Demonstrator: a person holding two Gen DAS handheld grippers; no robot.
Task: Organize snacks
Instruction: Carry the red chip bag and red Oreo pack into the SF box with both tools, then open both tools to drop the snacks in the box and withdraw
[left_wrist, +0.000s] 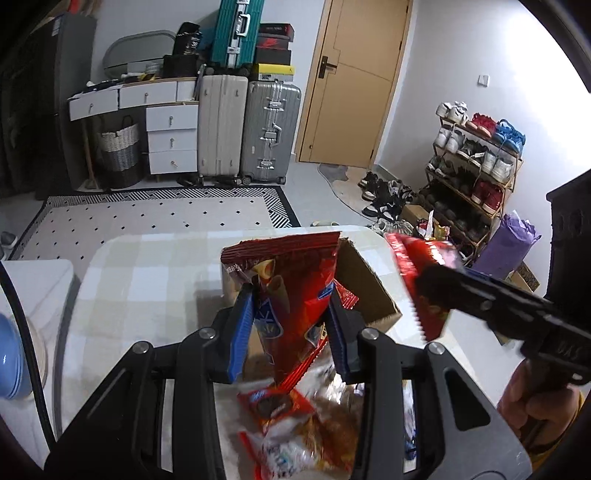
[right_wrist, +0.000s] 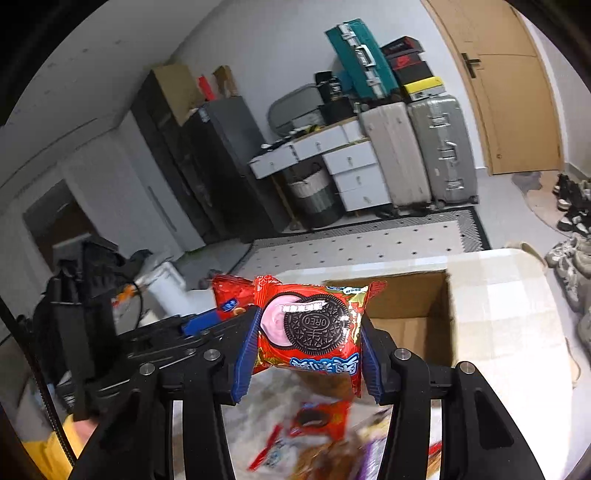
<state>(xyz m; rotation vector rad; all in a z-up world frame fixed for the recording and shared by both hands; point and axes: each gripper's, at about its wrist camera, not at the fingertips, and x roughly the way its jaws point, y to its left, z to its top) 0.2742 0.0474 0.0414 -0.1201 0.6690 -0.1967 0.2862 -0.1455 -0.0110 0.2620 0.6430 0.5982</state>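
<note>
My left gripper (left_wrist: 290, 325) is shut on a big red snack bag (left_wrist: 291, 288), held above the table in front of an open cardboard box (left_wrist: 369, 288). My right gripper (right_wrist: 308, 332) is shut on a red Oreo packet (right_wrist: 314, 328), held just before the same box (right_wrist: 413, 306). In the left wrist view the right gripper (left_wrist: 436, 295) comes in from the right with its red packet (left_wrist: 417, 273) beside the box. A blurred pile of loose snack packets lies on the table below both grippers (left_wrist: 295, 424) (right_wrist: 321, 435).
The table has a pale checked cloth (left_wrist: 147, 288). A blue bowl (left_wrist: 11, 362) sits at its left edge. Beyond are a patterned rug (left_wrist: 155, 218), suitcases (left_wrist: 251, 129), white drawers (left_wrist: 170, 140), a wooden door and a shoe rack (left_wrist: 476, 166).
</note>
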